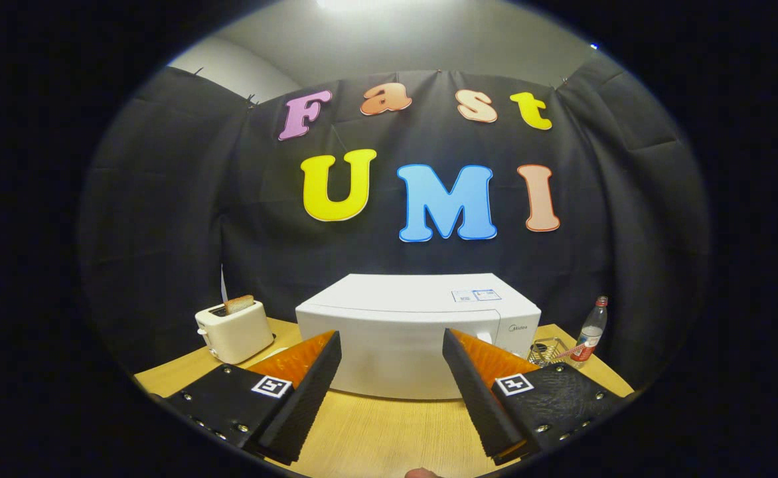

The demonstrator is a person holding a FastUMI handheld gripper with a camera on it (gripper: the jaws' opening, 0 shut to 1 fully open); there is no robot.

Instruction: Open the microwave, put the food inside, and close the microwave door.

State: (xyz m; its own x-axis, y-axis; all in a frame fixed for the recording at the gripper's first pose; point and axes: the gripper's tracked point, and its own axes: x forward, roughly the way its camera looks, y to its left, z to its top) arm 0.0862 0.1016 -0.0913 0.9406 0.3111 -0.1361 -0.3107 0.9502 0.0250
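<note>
A boxy white microwave [418,335] with smooth, rounded edges sits toward the back edge of the pale wood-grain desk [389,431], its door shut and a small label on its flat top. Near the desk's back left corner stands a cream, rounded toaster [233,330] with a slice of browned bread [239,304] poking from its slot. Toward the back right corner are a clear plastic bottle [591,331] and, just beside it, a small wire basket [549,351]. The tongs [391,355] are spread wide with ribbed pads, holding nothing and touching nothing; the microwave lies just beyond them, framed between the fingers.
</note>
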